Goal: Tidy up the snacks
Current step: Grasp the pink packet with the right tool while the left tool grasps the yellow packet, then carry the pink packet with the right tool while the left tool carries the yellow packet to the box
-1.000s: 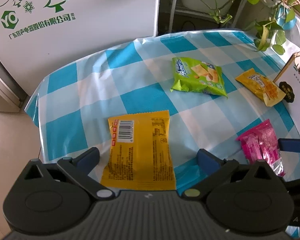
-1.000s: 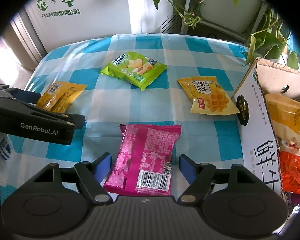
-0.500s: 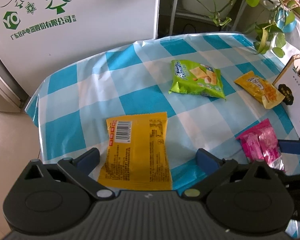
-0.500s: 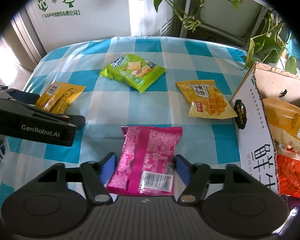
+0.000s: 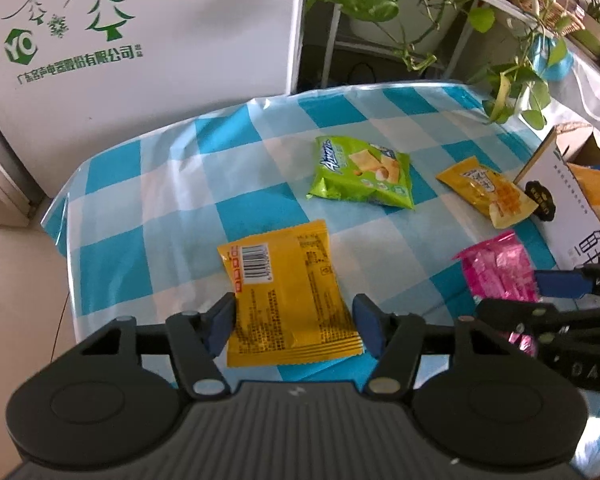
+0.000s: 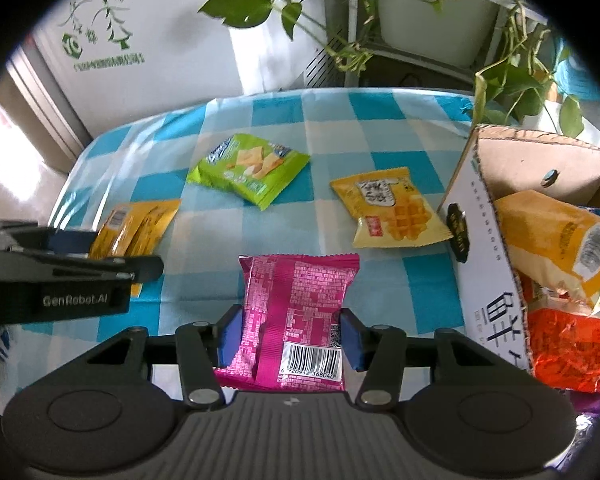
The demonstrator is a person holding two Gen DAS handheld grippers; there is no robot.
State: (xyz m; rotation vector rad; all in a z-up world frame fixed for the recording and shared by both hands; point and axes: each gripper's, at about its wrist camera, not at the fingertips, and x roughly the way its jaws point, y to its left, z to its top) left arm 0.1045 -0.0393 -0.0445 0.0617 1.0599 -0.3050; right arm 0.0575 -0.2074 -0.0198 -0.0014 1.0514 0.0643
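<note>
I have both grippers on packets beside the box (image 6: 488, 240), the pick-up step of sorting these snacks. My left gripper (image 5: 296, 326) is closing its jaws on the yellow packet (image 5: 288, 292), farthest from the box, pads at its edges. My right gripper (image 6: 290, 336) is clamped on the pink packet (image 6: 296, 312), just beside the box. Next, I judge, comes a lift and a carry into the box, where other bags already lie. A green packet (image 6: 248, 168) and a waffle packet (image 6: 392, 210) wait beyond. Readable: "GenRobot.AI" on the left gripper; the green packet's name is too blurred.
</note>
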